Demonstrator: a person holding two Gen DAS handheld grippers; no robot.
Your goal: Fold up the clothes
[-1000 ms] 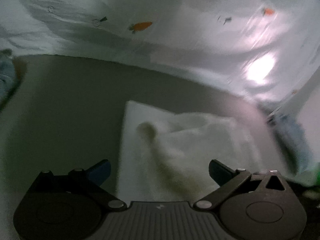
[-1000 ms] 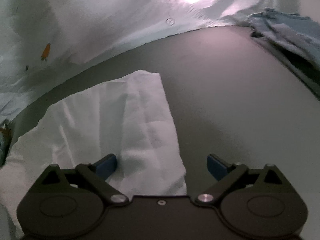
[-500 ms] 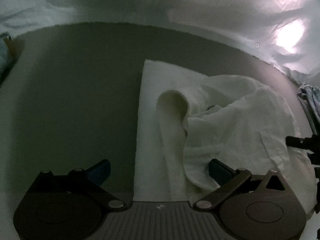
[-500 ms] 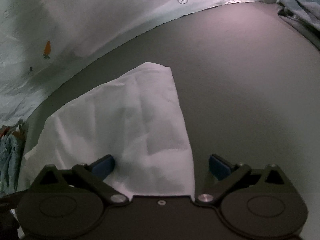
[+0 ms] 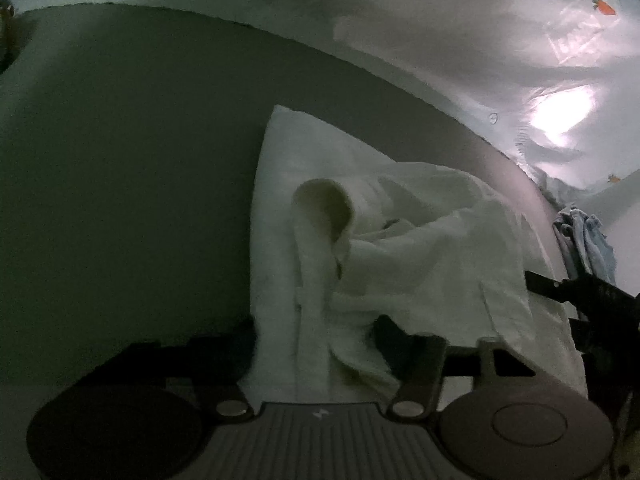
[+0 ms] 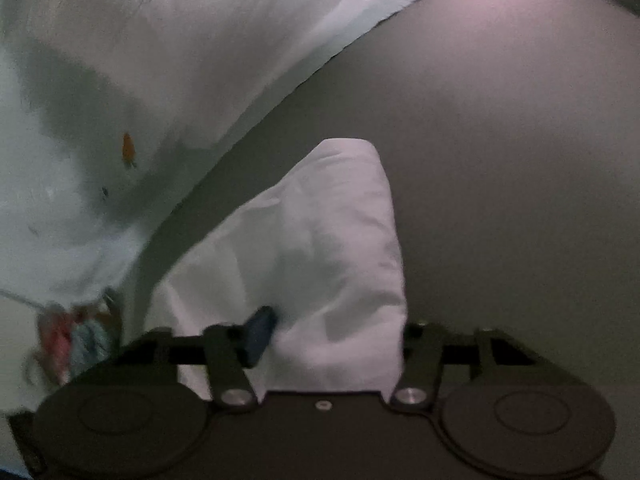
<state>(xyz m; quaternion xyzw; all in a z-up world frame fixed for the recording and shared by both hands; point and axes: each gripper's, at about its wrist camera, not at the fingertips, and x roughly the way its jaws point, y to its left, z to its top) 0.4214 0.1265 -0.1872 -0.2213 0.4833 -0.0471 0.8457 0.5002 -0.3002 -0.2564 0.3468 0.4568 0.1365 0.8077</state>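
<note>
One white garment (image 5: 400, 248) lies crumpled on a dark grey surface (image 5: 120, 160), a sleeve-like fold raised at its centre. Left gripper (image 5: 316, 344) has both fingers narrowed against the near edge of the cloth, fabric bunched between them. Right gripper (image 6: 332, 336) likewise pinches the garment's (image 6: 320, 248) opposite near corner. Pale sheeting with carrot print (image 5: 460, 40) borders the surface. Blue clothing (image 5: 584, 240) lies beyond, at the far right.
</note>
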